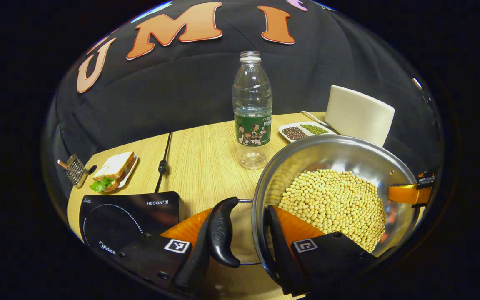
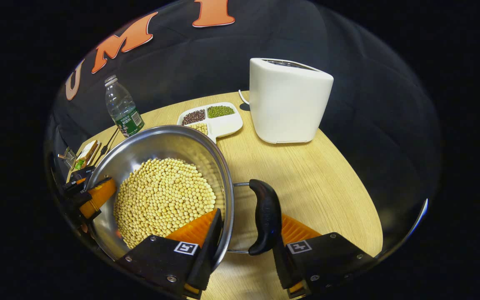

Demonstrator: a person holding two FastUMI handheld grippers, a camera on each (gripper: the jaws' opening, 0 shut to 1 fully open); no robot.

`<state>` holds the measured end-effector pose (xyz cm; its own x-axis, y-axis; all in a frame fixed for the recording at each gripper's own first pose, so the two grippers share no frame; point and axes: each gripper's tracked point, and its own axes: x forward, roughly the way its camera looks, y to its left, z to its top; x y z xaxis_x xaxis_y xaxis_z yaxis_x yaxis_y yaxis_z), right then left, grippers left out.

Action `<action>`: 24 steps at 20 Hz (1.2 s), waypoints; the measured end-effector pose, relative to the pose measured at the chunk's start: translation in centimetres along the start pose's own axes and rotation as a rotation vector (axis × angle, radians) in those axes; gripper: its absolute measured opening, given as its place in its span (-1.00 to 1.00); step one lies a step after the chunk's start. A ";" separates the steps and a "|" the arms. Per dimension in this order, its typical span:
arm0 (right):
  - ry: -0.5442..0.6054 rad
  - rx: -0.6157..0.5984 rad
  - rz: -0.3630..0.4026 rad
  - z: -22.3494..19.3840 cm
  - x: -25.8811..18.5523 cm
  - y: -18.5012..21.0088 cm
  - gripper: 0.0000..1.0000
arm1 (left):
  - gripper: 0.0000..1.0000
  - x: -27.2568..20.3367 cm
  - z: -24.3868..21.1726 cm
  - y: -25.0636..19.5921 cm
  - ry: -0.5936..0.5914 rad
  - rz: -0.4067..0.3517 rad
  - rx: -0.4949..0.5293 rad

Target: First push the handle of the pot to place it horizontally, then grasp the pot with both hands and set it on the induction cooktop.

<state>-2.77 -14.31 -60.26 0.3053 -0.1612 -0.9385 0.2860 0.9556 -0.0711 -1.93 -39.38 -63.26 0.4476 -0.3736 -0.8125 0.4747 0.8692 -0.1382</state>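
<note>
Both handles lie level and each is gripped, so the pot [image 1: 336, 196] only needs carrying to the cooktop [image 1: 129, 216] at the surface's near left corner. The left gripper [image 1: 246, 241] and right gripper [image 2: 244, 231] each straddle rim and handle, part closed, seemingly clamped.
</note>
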 end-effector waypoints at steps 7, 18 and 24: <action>-0.071 0.003 0.022 2.0 -2.9 2.2 0.25 | 0.45 -3.5 2.8 2.3 -0.057 0.037 0.003; -0.166 -0.077 0.125 5.1 -9.1 12.3 0.25 | 0.49 -12.5 4.4 12.9 -0.109 0.161 -0.060; -0.188 -0.144 0.190 5.8 -11.4 19.7 0.17 | 0.48 -16.4 3.5 20.3 -0.123 0.243 -0.108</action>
<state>4.67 4.88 -48.98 0.5076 -0.0062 -0.8616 0.0798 0.9960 0.0398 2.97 -16.71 -50.76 0.6299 -0.1814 -0.7552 0.2622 0.9649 -0.0131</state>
